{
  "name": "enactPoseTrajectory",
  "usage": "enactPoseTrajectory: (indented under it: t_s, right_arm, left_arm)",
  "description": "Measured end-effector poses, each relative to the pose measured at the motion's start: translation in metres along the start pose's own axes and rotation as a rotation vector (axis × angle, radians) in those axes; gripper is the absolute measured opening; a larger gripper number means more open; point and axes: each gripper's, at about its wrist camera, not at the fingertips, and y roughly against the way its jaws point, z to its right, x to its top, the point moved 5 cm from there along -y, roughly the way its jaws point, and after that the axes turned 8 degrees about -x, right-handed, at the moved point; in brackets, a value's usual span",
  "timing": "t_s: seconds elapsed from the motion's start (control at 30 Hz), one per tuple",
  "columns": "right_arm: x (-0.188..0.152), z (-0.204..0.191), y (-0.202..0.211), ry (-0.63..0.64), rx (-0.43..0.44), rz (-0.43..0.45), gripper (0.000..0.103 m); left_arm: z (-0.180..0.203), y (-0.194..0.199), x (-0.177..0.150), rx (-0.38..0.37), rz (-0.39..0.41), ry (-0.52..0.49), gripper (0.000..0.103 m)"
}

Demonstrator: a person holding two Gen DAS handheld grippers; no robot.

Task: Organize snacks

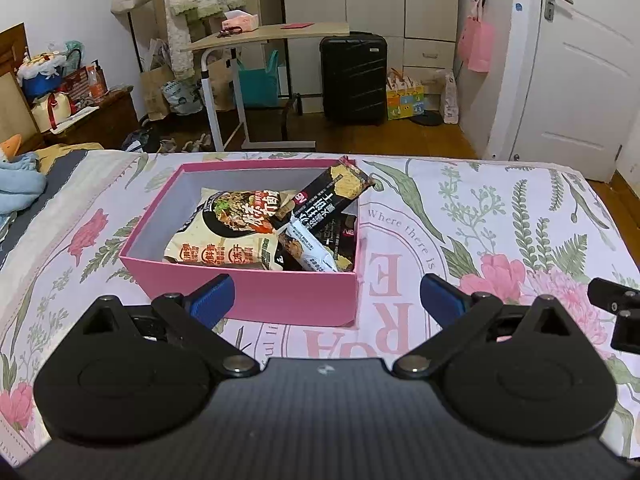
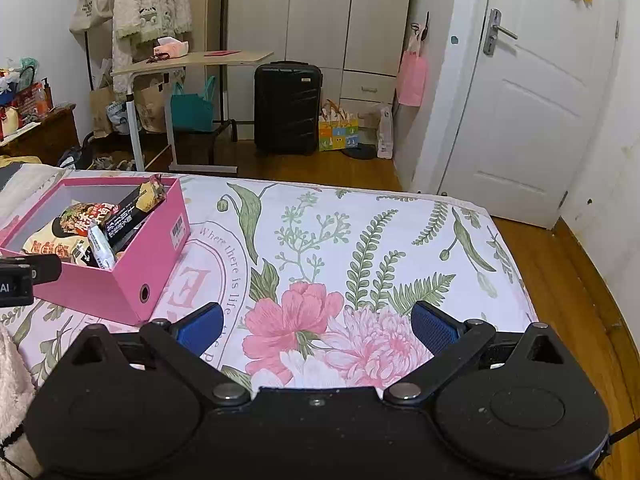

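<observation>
A pink box (image 1: 280,300) stands on the floral bed cover and holds several snack packs. A cream noodle bag (image 1: 224,236) lies flat on its left side. A black cracker pack (image 1: 328,196) leans on the right wall, over a white and black pack (image 1: 308,248). My left gripper (image 1: 326,294) hovers open just in front of the box, holding nothing. The right wrist view shows the pink box (image 2: 132,276) at left, with the black cracker pack (image 2: 132,208) sticking up. My right gripper (image 2: 316,328) is open above the printed pink flowers, to the right of the box, holding nothing.
The bed cover (image 2: 360,240) stretches right to the bed edge above the wooden floor (image 2: 560,280). Beyond the bed are a rolling side table (image 1: 264,36), a black suitcase (image 1: 354,80), bags and a white door (image 2: 532,120). A blue cloth (image 1: 20,180) lies at far left.
</observation>
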Motion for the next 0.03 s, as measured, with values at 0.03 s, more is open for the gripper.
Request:
enactPoseTrajectory:
  t_s: [0.03]
  right_arm:
    - [-0.0003,0.0001,-0.0003,0.000,0.000,-0.001,0.102]
  left_arm:
    - [0.0004,-0.0003,-0.0004,-0.003,-0.003,-0.002,0.101]
